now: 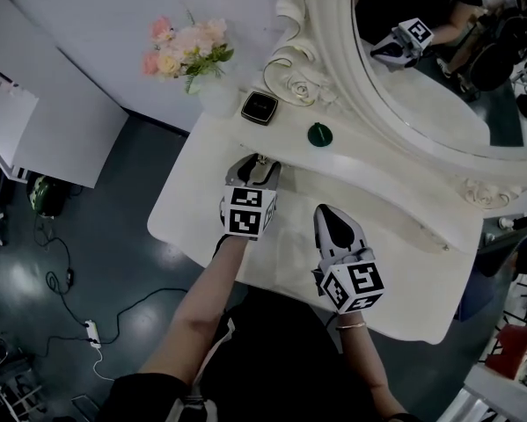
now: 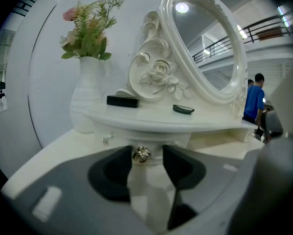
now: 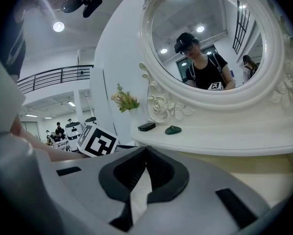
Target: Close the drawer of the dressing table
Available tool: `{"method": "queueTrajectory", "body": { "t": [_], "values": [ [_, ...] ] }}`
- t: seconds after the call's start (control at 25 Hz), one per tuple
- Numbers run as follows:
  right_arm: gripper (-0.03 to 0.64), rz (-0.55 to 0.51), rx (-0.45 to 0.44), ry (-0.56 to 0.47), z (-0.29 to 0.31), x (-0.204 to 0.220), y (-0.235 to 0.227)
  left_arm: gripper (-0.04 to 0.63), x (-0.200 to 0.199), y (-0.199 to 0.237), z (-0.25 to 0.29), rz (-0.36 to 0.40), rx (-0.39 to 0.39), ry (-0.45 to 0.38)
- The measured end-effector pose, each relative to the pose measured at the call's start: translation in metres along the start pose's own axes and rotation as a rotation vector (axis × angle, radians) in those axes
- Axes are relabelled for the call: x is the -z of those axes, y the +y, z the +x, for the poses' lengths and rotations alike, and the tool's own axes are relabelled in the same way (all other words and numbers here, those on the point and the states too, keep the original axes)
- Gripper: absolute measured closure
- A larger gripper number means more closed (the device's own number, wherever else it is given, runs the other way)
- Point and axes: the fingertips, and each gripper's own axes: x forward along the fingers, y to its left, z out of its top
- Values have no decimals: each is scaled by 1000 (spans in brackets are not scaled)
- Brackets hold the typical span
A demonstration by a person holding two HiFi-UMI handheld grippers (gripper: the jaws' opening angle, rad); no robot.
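Observation:
The white dressing table [image 1: 413,266] has a small drawer front [image 2: 178,140] under its raised shelf [image 2: 151,120]. A small metal knob [image 2: 141,153] sits on that front. My left gripper [image 2: 147,156] is open, and the knob lies between its jaw tips, closer to the left one, with a gap on the right. In the head view the left gripper [image 1: 256,163] points at the shelf edge, which hides the drawer. My right gripper [image 1: 327,211] rests over the tabletop to the right, shut with nothing in it; its jaws [image 3: 145,153] meet.
On the shelf stand a white vase [image 2: 87,102] of flowers [image 1: 188,49], a black box [image 1: 259,107] and a dark green disc [image 1: 320,134]. The ornate oval mirror [image 1: 439,86] rises behind. Cables and a power strip [image 1: 91,331] lie on the floor to the left.

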Motion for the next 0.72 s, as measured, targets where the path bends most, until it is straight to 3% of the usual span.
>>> {"method": "queueTrajectory", "body": {
  "t": [0.72],
  "values": [
    [612,-16,-23,-18,-4,-4,11,396,0,4,-17,10,-8,8]
  ]
}}
